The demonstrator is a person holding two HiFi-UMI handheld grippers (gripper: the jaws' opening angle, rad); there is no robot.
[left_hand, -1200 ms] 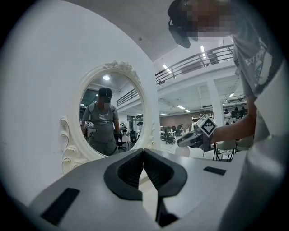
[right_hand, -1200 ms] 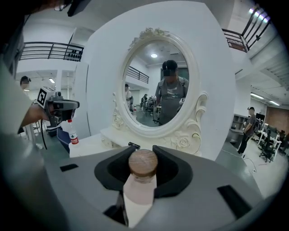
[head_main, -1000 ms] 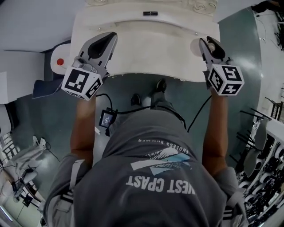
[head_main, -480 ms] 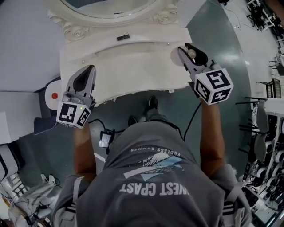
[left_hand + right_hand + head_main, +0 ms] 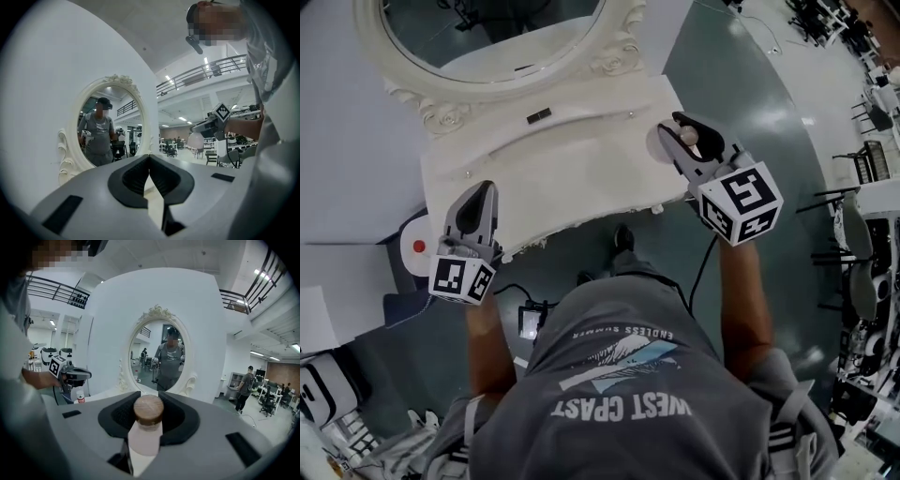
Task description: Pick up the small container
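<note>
The small container [image 5: 146,432] is a white bottle with a round wooden cap [image 5: 148,409]. My right gripper [image 5: 148,416] is shut on it, cap pointing forward between the jaws. In the head view this right gripper [image 5: 689,141] holds the container [image 5: 686,137] over the right end of the white vanity table [image 5: 562,178]. My left gripper [image 5: 476,199] hangs over the table's front left edge. Its jaws meet with nothing between them in the left gripper view [image 5: 150,161], which also shows the container [image 5: 196,140] off to the right.
An oval mirror [image 5: 487,37] in an ornate white frame stands at the table's back. A small white bottle with a red label [image 5: 80,397] sits on the table's left side. A white device with a red button [image 5: 414,246] stands on the floor at left. Chairs [image 5: 862,244] crowd the right.
The head view has tilted up, so the mirror now shows. My left gripper has drawn back to the table's front edge. The right gripper still holds the container at the right end.
</note>
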